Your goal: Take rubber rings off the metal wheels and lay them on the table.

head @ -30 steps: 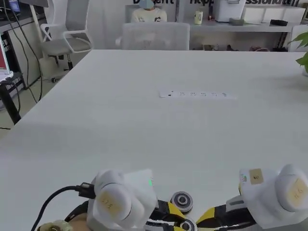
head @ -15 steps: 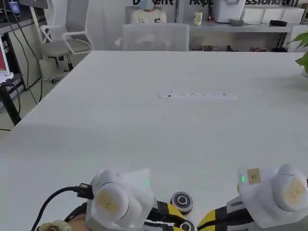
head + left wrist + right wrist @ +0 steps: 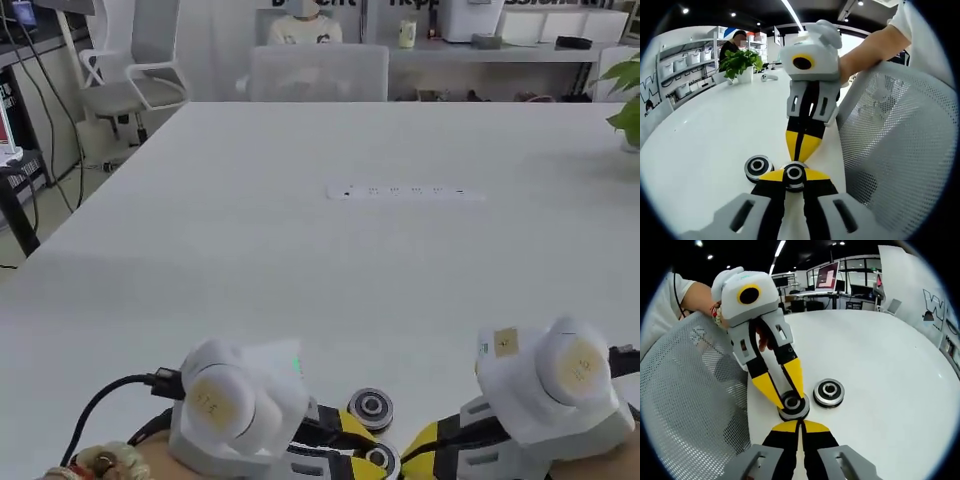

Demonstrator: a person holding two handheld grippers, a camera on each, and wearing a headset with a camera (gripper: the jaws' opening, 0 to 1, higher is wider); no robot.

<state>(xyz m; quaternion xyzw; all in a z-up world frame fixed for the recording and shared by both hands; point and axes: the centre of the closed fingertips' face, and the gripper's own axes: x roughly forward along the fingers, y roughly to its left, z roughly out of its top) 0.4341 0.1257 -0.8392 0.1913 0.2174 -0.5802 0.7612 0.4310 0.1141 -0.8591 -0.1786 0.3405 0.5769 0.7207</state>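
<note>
- Right now I am working low at the near edge of the table [image 3: 300,260], with both tools meeting over one wheel.
- Left gripper [image 3: 793,176] is clamping the near wheel [image 3: 793,406]. Its yellow tips are sitting on either side of it, parted by just the wheel's width, and are pinning it flat on the top.
- Right gripper [image 3: 800,426] is meeting the same wheel from the opposite side, jaws drawn almost together, tips touching the rim. I cannot tell whether they are pinching any of the rubber ring [image 3: 785,413] or only resting against it.
- Second wheel [image 3: 828,391] is lying flat just beside the first, clear of both tools.
- Both wheels appear to be wearing their dark bands, so I am reckoning the job barely begun.
- Handling, as I am judging it: the wheel is looking stiff, dense and shiny, and likely to skate on this smooth top unless held down. The ring is looking soft and stretchy, seated snug on the rim.
- Where I am meaning to hold: the wheel across its sides, as the left is doing. The ring by a small pinch at its outer edge, peeled up and over one side rather than tugged straight out.
- Risk I am watching: the ring snapping back, or the wheel tipping out of the clamp.
</note>
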